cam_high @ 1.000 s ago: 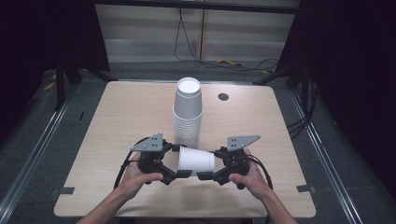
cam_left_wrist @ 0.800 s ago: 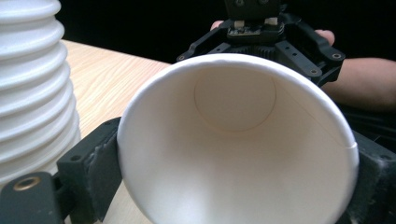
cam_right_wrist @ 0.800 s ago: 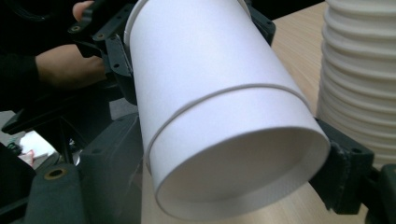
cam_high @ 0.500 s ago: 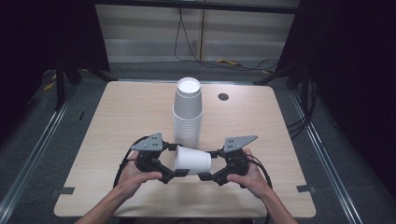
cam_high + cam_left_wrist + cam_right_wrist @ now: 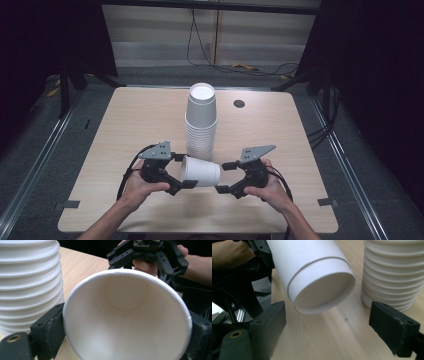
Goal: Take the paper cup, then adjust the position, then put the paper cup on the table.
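A tall stack of white paper cups [image 5: 201,122] stands upright at the table's middle. In front of it a single white paper cup [image 5: 202,172] lies sideways in the air, mouth to the left. My left gripper [image 5: 184,171] is shut on its rim, one jaw on each side. In the left gripper view the cup's mouth [image 5: 125,302] faces the camera between the pads of my left gripper [image 5: 125,338]. My right gripper [image 5: 225,177] stands open just off the cup's base. In the right gripper view the cup's base [image 5: 324,290] hangs a little beyond my right gripper [image 5: 332,327].
The wooden table [image 5: 130,120] has a small dark round hole [image 5: 239,103] at its back right. The cup stack [image 5: 394,272] stands close beside the right gripper's far jaw. Dark floor, rails and cables surround the table.
My left gripper has drifted slightly left with the cup, so its base has drawn back from the right gripper's jaws. The right hand has kept still.
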The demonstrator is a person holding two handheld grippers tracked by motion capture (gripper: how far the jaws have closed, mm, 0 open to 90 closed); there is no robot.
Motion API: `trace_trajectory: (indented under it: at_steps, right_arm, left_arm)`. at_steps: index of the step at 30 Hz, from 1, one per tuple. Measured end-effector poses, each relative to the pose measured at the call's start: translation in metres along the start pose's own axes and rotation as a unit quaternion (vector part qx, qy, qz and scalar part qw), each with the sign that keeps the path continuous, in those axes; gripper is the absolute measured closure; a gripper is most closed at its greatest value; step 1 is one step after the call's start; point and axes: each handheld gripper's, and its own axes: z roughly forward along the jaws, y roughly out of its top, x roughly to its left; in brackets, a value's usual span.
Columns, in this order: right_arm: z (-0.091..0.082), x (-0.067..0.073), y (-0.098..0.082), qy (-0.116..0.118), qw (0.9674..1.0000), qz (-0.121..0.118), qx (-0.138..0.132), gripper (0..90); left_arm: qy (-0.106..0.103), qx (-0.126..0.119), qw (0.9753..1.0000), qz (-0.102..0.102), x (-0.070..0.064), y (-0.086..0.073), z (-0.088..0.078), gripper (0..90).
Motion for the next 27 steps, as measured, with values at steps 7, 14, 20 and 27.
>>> trace_trajectory:
  at_steps: [7, 14, 20, 27]
  right_arm:
    - [-0.016, -0.005, -0.002, -0.02, 0.9995, 0.019, -0.012, 14.3]
    - [-0.025, -0.01, -0.011, -0.047, 0.9978, 0.037, -0.028, 17.1]
    - [-0.029, -0.015, -0.013, -0.071, 0.9957, 0.048, -0.034, 16.5]
    - [-0.032, -0.017, -0.016, -0.105, 0.9923, 0.053, -0.039, 15.7]
  left_arm:
    - [0.015, 0.009, 0.9998, -0.001, 0.001, -0.002, -0.009, 9.4]
    - [0.032, 0.038, 0.9987, -0.004, 0.003, -0.005, -0.018, 9.3]
    - [0.033, 0.058, 0.9978, 0.0, 0.005, -0.003, -0.023, 9.4]
    - [0.043, 0.074, 0.9963, -0.008, 0.011, -0.002, -0.031, 9.4]
